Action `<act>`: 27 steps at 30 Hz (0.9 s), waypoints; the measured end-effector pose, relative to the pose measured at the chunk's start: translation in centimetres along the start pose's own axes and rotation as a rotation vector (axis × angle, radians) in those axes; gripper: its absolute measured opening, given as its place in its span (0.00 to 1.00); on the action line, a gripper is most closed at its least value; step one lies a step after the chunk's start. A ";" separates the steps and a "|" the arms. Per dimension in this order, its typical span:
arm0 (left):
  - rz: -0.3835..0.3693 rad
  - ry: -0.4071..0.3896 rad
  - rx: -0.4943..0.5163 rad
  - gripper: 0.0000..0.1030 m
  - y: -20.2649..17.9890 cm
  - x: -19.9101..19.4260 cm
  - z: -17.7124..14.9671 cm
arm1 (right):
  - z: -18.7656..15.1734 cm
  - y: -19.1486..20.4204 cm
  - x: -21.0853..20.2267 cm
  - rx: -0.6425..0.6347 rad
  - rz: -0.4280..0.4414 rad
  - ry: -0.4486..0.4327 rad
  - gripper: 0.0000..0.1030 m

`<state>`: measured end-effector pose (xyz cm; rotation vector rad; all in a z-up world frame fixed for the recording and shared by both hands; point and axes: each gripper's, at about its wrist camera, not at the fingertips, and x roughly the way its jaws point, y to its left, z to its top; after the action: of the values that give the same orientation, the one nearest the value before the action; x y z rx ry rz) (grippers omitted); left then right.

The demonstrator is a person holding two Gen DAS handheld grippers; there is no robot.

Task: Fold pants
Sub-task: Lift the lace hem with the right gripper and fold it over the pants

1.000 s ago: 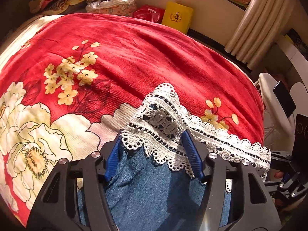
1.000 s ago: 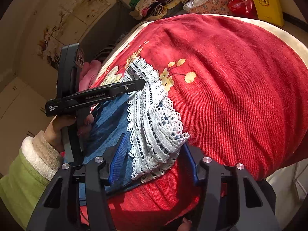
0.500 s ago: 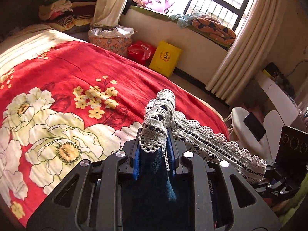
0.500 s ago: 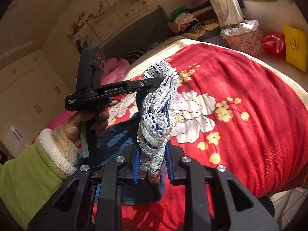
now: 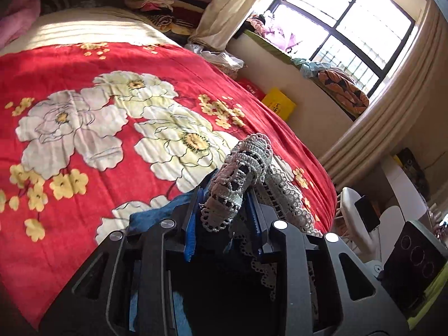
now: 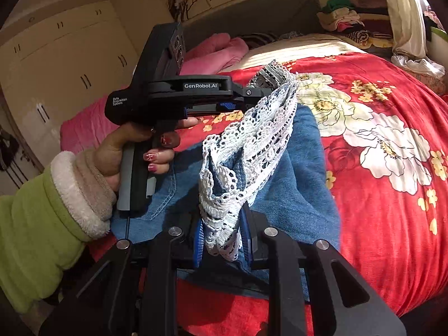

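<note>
The pants are blue denim [image 6: 305,168] with a white lace hem [image 6: 260,140]. They lie on a red floral bedspread [image 5: 84,140], with the hem end lifted off it. My left gripper [image 5: 224,212] is shut on one bunched corner of the lace hem [image 5: 240,179]. It also shows in the right wrist view [image 6: 252,95], held by a hand in a green sleeve. My right gripper [image 6: 221,240] is shut on the other end of the lace hem, and the lace hangs stretched between the two grippers. Denim drapes below them.
The bed's right edge [image 5: 316,168] drops to a floor with a yellow box [image 5: 280,103] and a white chair [image 5: 355,212]. Pink bedding [image 6: 212,53] and piled clothes [image 6: 347,19] lie at the head of the bed. White cabinets [image 6: 56,64] stand at the left.
Both grippers closed on the lace hem a second ago and have since lifted it up off the bedspread and carried it toward the head of the bed; the denim trails below.
</note>
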<state>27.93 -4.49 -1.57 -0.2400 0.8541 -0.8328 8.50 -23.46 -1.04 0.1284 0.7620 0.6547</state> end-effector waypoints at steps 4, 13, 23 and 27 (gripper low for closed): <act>-0.025 -0.033 -0.145 0.49 1.9 -2.1 -1.3 | -0.7 2.0 1.7 -0.079 -0.013 0.042 0.20; -0.035 -0.049 -0.283 0.76 2.8 -4.8 -4.0 | -2.5 4.8 3.5 -0.226 -0.009 0.097 0.23; 0.064 -0.030 -0.408 0.14 5.7 -3.4 -4.6 | -0.6 0.5 -1.6 -0.065 0.103 -0.007 0.55; 0.025 -0.067 -0.419 0.14 5.9 -4.8 -5.1 | 3.1 -5.7 -1.8 0.059 0.011 -0.049 0.57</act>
<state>25.59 3.66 -5.06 -0.6202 0.9606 -0.6122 12.47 -28.70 0.41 0.2023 0.7342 0.6371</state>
